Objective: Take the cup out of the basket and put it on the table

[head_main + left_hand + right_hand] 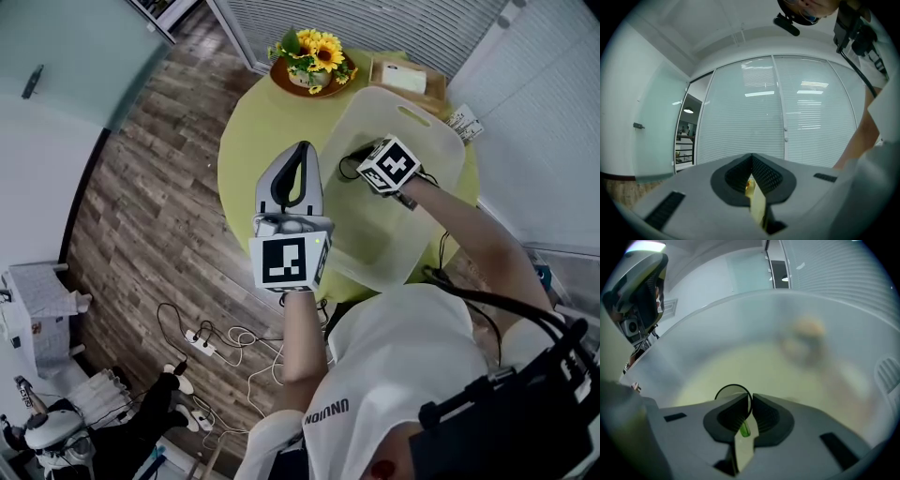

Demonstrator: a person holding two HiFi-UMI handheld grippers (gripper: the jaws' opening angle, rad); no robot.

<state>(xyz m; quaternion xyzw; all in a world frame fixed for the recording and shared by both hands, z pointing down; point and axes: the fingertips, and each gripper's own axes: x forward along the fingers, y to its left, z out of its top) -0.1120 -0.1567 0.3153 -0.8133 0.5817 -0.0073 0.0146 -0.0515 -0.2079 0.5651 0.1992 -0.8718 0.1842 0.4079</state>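
Note:
A translucent white basket (439, 141) stands on the round yellow-green table (246, 141). My right gripper (362, 162) reaches down inside it. Its jaws are shut on the thin dark rim of the cup (351, 167). In the right gripper view the cup (728, 394) shows as a see-through round with a dark rim, pinched at its right side by the right gripper (751, 397), with the basket's wall (787, 315) all around. My left gripper (302, 152) hangs level over the table's near left edge, outside the basket, shut and holding nothing (751, 162).
A bowl of sunflowers (314, 56) and a wooden tray (405, 77) sit at the table's far side behind the basket. On the wooden floor to the left lie cables and a power strip (202, 342). A glass wall with blinds stands beyond.

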